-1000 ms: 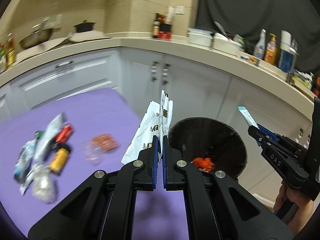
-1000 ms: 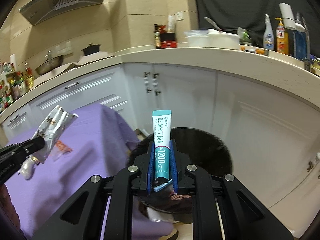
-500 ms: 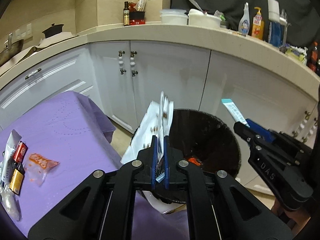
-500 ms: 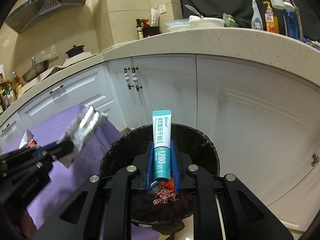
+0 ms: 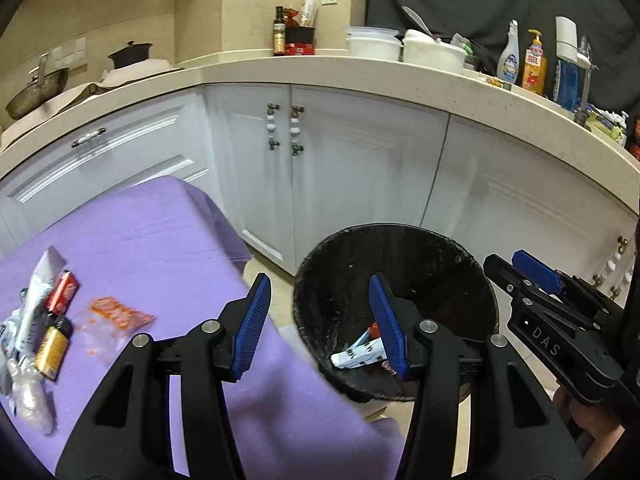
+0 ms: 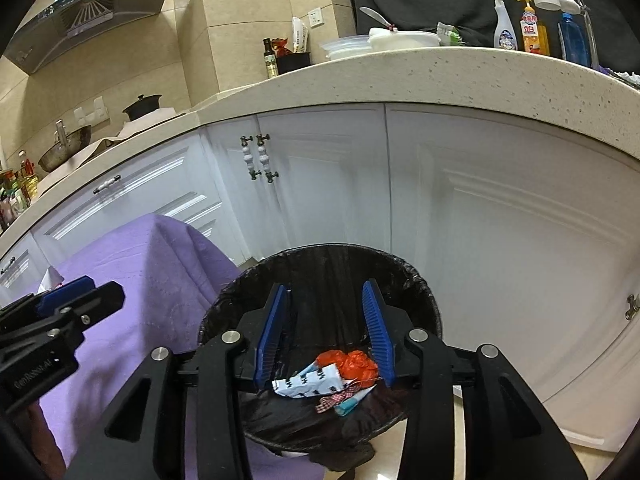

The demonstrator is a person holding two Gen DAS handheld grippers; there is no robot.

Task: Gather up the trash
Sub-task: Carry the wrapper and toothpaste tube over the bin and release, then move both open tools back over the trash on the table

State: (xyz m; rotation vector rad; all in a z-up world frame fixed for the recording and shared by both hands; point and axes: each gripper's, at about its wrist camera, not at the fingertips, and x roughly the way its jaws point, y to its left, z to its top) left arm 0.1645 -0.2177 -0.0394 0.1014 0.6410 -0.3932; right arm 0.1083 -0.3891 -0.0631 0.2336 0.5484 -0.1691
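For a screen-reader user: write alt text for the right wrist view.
The right hand-held gripper, jaws opening and empty, hangs over a black-lined trash bin holding a white patterned wrapper and crumpled orange plastic. The left hand-held gripper sits over a purple cloth, with white cabinets behind.

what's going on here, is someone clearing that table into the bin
Yes. A person holds a gripper in each hand over the black-lined bin. The left gripper and right gripper are both opening with nothing between their fingers. A white printed wrapper and a red crumpled piece lie inside the bin. More trash sits on the purple tablecloth, including an orange packet and a yellow packet.
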